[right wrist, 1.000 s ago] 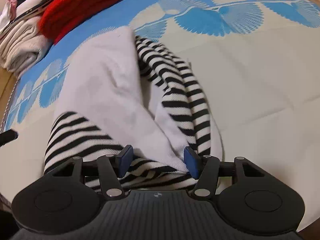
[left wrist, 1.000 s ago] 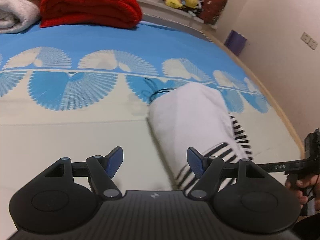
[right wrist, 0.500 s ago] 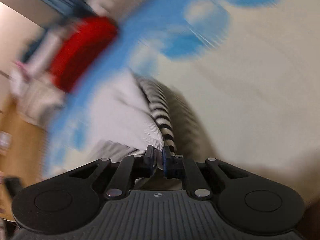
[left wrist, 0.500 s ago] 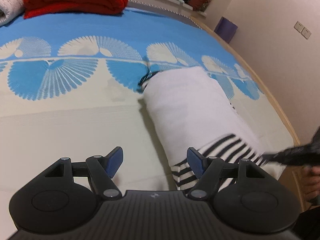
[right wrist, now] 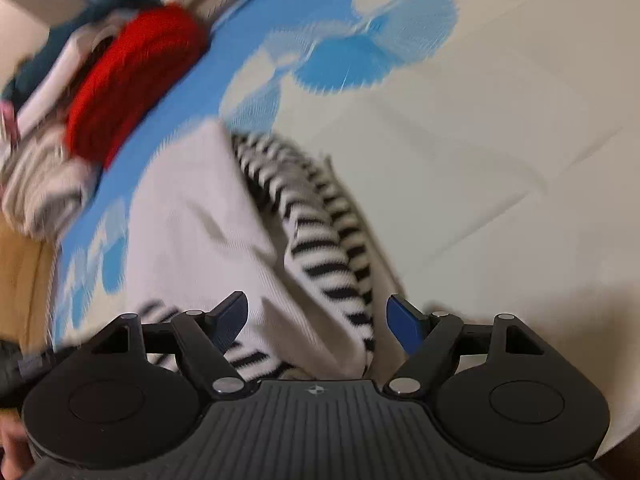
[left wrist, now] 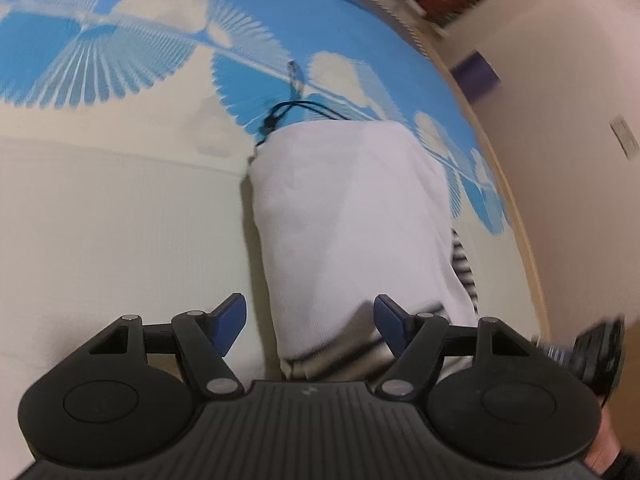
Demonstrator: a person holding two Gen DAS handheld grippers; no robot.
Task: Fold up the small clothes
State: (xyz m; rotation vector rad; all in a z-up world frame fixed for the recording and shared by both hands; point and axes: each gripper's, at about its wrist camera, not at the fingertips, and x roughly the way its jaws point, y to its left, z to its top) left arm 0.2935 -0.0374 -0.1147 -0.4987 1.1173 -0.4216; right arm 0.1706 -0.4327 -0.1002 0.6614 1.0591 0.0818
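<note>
White striped garment folded on bed sheet, both grippers' jaws spread, gripping nothing.

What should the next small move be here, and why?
Probably close the left hand-held gripper on the near striped hem of the garment. Both it and the right hand-held gripper are open, holding nothing, and the garment lies folded lengthwise on the bedsheet, so a crosswise fold seems due.
</note>
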